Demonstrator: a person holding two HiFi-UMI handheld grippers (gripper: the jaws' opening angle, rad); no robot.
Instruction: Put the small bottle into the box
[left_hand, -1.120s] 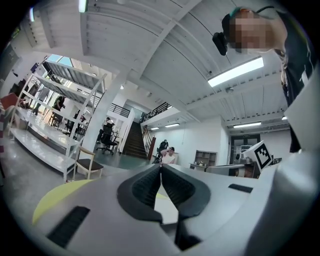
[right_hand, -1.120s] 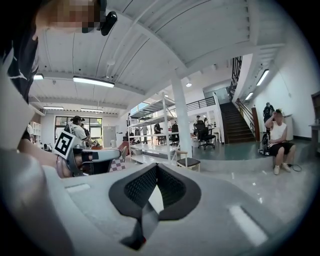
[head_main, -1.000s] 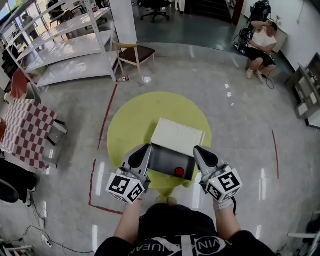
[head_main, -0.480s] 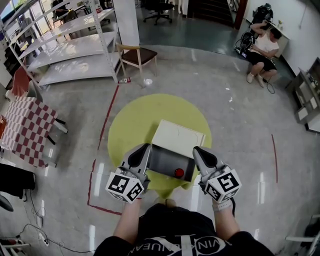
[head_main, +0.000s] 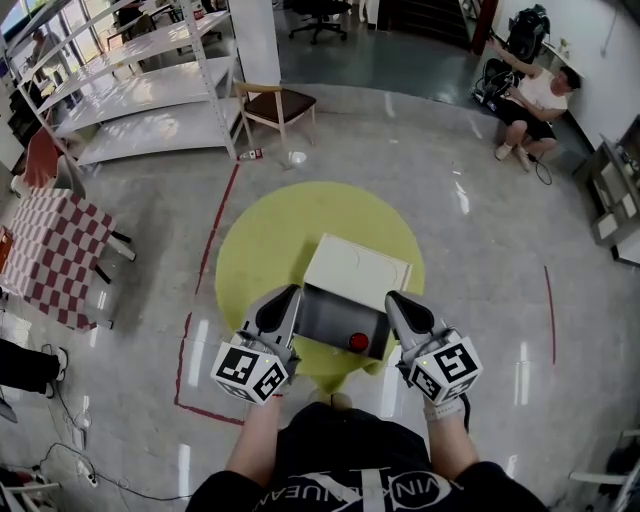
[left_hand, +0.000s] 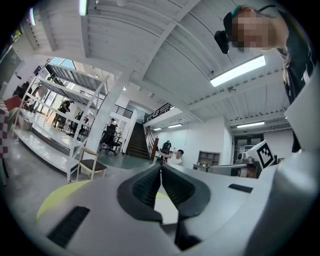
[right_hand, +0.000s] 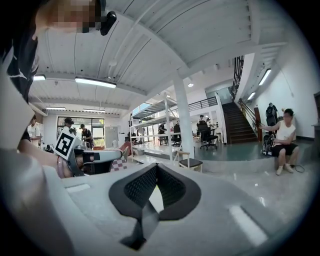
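I find the small bottle (head_main: 358, 342) inside the box (head_main: 325, 315), in the box's lower right corner, just below centre of the head view. Only its round red top shows, facing up at the camera, so its long axis appears to run upright; I cannot make out the body. The box sits on a round yellow table (head_main: 265, 240), with its white lid (head_main: 357, 272) thrown open on the upper side. The left gripper (head_main: 288, 295) lies at the box's left edge and the right gripper (head_main: 394, 299) at its right edge; contact I cannot confirm. Each gripper's own view shows its jaws closed tip to tip, with nothing between them. A chair (head_main: 277, 106) and shelving (head_main: 140, 90) stand upper left, well apart, and a person (head_main: 535, 95) sits on the floor upper right.
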